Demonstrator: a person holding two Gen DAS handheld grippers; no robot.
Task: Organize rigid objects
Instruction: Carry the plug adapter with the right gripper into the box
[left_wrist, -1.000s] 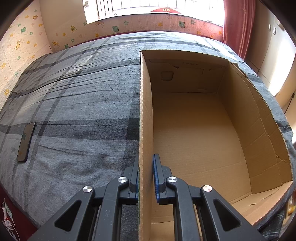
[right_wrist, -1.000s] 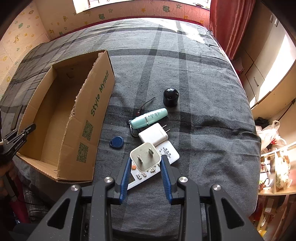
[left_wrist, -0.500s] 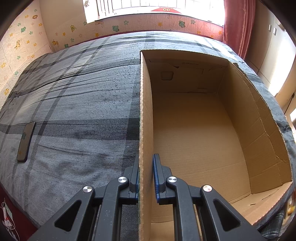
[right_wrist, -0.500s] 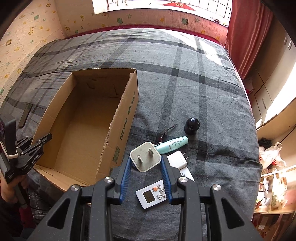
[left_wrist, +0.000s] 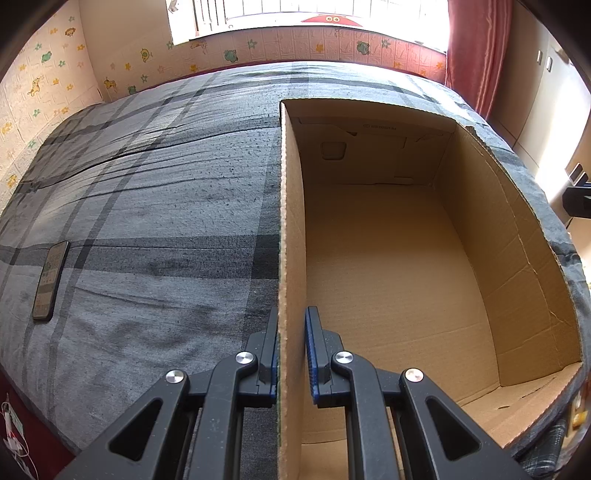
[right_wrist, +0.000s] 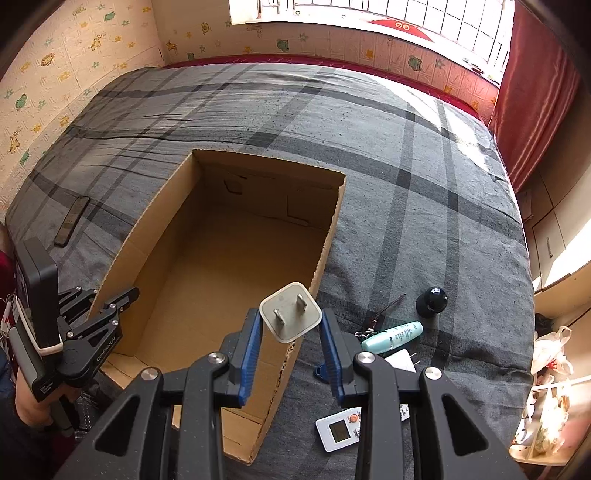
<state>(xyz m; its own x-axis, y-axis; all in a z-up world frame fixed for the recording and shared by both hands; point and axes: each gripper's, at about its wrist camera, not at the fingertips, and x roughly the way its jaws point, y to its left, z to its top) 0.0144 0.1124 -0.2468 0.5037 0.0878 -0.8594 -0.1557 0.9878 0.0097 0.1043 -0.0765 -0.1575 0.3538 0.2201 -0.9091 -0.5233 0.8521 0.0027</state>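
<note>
Right wrist view shows the right gripper (right_wrist: 290, 328) clamped on a white plug adapter (right_wrist: 290, 312), prongs facing the lens, held above the right wall of the open cardboard box (right_wrist: 321, 254) that sits on the grey plaid bed (right_wrist: 406, 155). I would say it is carried high so it clears that torn top edge before being let go inside; the box floor looks bare. At the box's left wall, near the bed's front edge, the left gripper (left_wrist: 291, 343) pinches the cardboard with its jaws closed tight, most likely to stop the light box sliding or folding while things drop in. Waiting on the bed to the right of the box lie a teal tube (right_wrist: 392, 331), a black round cap (right_wrist: 431, 302), a second white charger (right_wrist: 400, 360), a small white remote (right_wrist: 338, 430) and a blue key fob (right_wrist: 320, 370). A dark phone (left_wrist: 50, 280) lies well apart near the bed's left edge.
</note>
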